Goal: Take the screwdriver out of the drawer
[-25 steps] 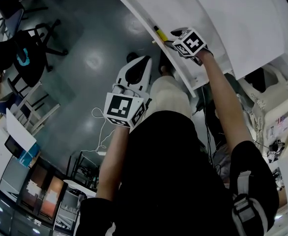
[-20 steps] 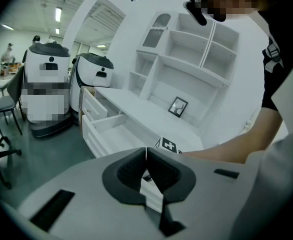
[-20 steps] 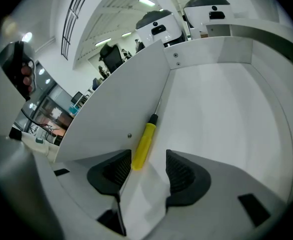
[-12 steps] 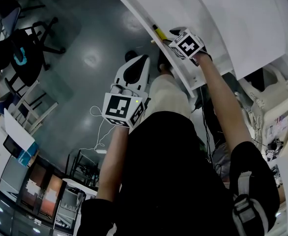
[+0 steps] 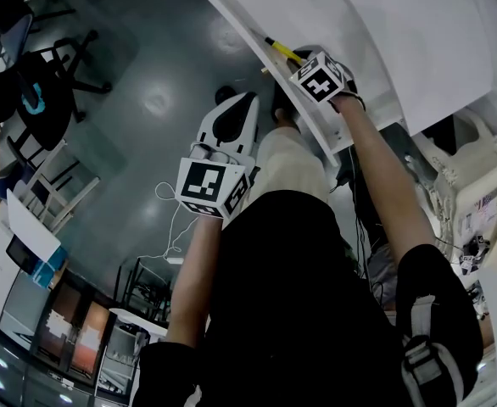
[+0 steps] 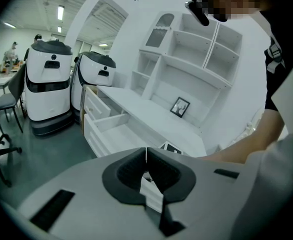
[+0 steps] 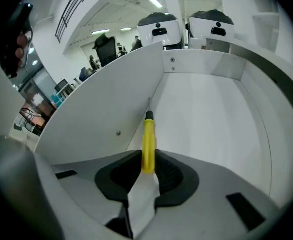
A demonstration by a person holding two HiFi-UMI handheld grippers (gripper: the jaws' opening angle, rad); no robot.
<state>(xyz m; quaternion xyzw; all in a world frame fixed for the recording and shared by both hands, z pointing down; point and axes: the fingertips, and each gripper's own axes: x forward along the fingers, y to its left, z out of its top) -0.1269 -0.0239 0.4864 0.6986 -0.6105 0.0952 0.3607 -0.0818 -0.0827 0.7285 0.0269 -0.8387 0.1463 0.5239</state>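
A screwdriver (image 7: 148, 143) with a yellow handle and thin metal shaft lies along the left wall of the open white drawer (image 7: 96, 104). My right gripper (image 7: 148, 160) reaches down into the drawer; its jaws are closing, and both dark pads touch the handle's end. In the head view the screwdriver (image 5: 280, 50) sticks out up-left from the right gripper (image 5: 298, 63) at the drawer's (image 5: 231, 19) rim. My left gripper (image 5: 234, 113) hangs over the floor below the drawer, away from it. Its (image 6: 146, 153) jaws are shut with nothing between them.
Two white wheeled robots (image 6: 49, 84) stand left of a white desk with shelves (image 6: 186, 59) and two open drawers (image 6: 106, 129). Office chairs (image 5: 53, 75) stand on the grey floor at the left. The person's body fills the lower head view.
The right gripper's jaws have closed onto the yellow handle, and the gripper tipped a little. The screwdriver now slants up-left from it. The left gripper has stayed put.
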